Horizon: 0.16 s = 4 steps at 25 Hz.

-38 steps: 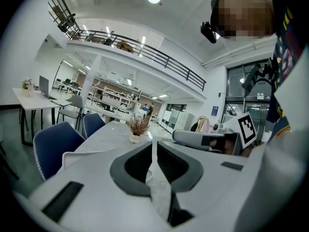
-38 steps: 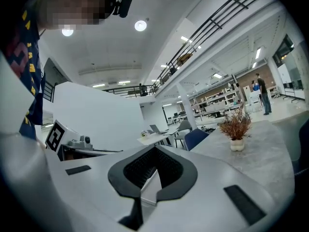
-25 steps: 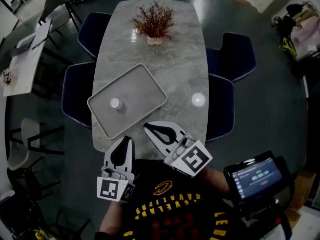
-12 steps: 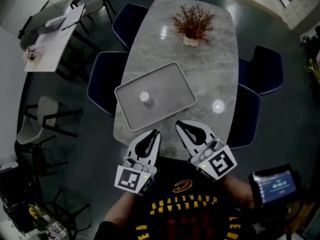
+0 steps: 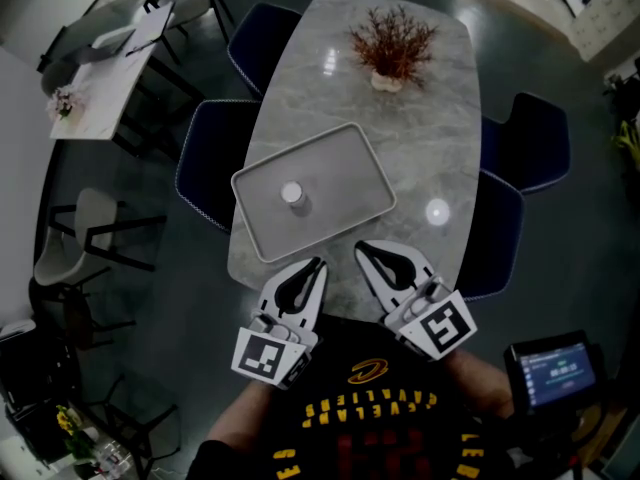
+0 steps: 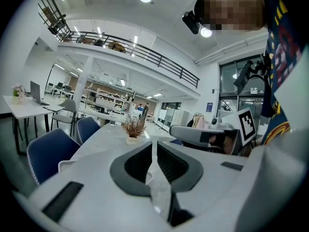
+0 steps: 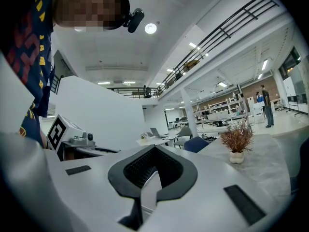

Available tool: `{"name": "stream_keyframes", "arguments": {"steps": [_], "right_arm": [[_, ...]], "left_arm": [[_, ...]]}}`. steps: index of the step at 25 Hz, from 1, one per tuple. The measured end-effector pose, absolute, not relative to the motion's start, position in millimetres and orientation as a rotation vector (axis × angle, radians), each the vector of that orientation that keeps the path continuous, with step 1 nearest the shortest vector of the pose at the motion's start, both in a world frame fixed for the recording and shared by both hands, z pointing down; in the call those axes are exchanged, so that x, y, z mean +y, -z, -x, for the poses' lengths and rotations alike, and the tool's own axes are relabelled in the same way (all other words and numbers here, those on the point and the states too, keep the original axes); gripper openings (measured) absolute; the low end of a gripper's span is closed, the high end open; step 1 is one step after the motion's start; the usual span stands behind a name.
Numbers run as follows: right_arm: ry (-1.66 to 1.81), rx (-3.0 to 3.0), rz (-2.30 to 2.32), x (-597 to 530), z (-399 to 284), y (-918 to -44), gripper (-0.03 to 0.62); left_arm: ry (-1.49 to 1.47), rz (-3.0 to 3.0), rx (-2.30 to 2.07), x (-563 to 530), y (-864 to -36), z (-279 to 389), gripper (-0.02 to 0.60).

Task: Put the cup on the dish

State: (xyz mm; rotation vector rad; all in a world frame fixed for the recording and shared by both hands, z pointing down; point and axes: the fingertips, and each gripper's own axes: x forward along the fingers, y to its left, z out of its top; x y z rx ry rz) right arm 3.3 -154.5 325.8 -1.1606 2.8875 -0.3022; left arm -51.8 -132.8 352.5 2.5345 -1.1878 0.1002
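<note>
A small pale cup [image 5: 293, 195] stands upright in a grey rectangular tray [image 5: 345, 158] on the marble table [image 5: 420, 138]. A small round white dish [image 5: 436, 211] lies on the table to the right of the tray. My left gripper [image 5: 318, 264] and right gripper [image 5: 362, 249] hover side by side over the table's near edge, both shut with nothing between the jaws. The left gripper view shows its shut jaws, the left gripper [image 6: 153, 144] pointing down the table. In the right gripper view the right gripper [image 7: 154, 148] is likewise shut and empty.
A dried red plant in a white pot [image 5: 392, 48] stands at the table's far end. Blue chairs [image 5: 210, 158] flank the table on the left and on the right [image 5: 535, 138]. A device with a lit screen [image 5: 555, 368] sits by my right side.
The head view has swung, so the table sits further right and up in the picture. Both grippers stay shut near the table's front edge, and the cup has not moved in the tray.
</note>
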Motion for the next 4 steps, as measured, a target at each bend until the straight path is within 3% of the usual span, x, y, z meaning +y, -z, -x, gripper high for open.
{"name": "stream_keyframes", "arguments": {"steps": [4], "right_arm": [[0.302, 2.893, 1.161, -156.6, -3.1, -324.2, 0.006]], "left_arm": [[-0.100, -2.528, -1.183, -135.3, -351.1, 51.1, 0.034]]}}
